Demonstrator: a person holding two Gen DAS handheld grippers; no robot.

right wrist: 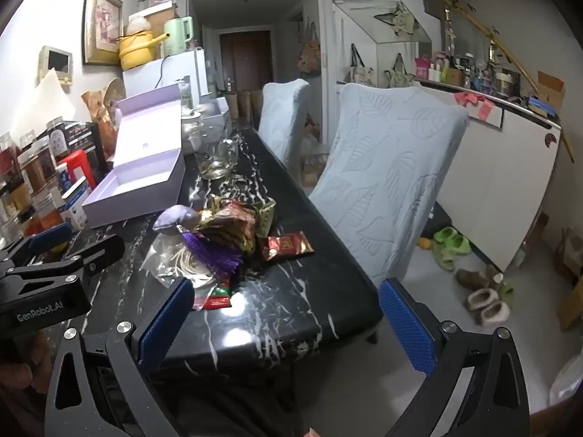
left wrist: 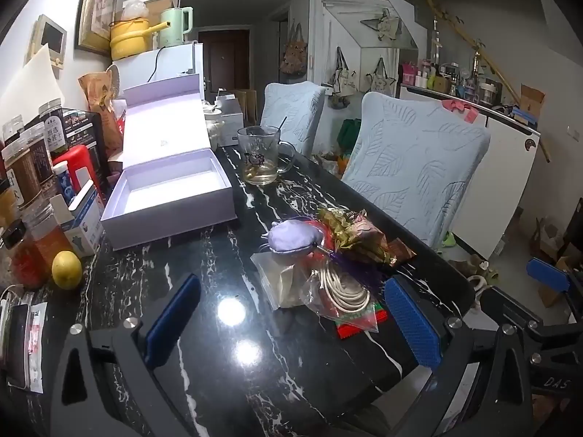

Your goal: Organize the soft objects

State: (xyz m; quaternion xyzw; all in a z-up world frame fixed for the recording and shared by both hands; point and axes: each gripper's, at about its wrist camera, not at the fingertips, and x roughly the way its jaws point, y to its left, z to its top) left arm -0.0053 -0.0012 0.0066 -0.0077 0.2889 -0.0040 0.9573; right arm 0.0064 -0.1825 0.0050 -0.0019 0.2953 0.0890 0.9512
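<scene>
A pile of soft things lies on the black marble table (left wrist: 204,327): a lilac pouch (left wrist: 294,237) (right wrist: 174,217), gold and red foil sachets (left wrist: 359,235) (right wrist: 233,224), a purple tassel (right wrist: 215,255) and a clear bag with a coiled white cord (left wrist: 340,289) (right wrist: 189,266). An open white box (left wrist: 171,185) (right wrist: 136,178) stands at the left with its lid up. My left gripper (left wrist: 291,324) is open and empty, just short of the pile. My right gripper (right wrist: 288,324) is open and empty over the table's near corner, right of the pile.
A glass mug (left wrist: 263,154) stands behind the pile. Jars, cartons and a lemon (left wrist: 66,269) crowd the left edge. Two chairs with pale blue covers (left wrist: 415,171) (right wrist: 382,178) stand along the right side. Slippers (right wrist: 452,242) lie on the floor.
</scene>
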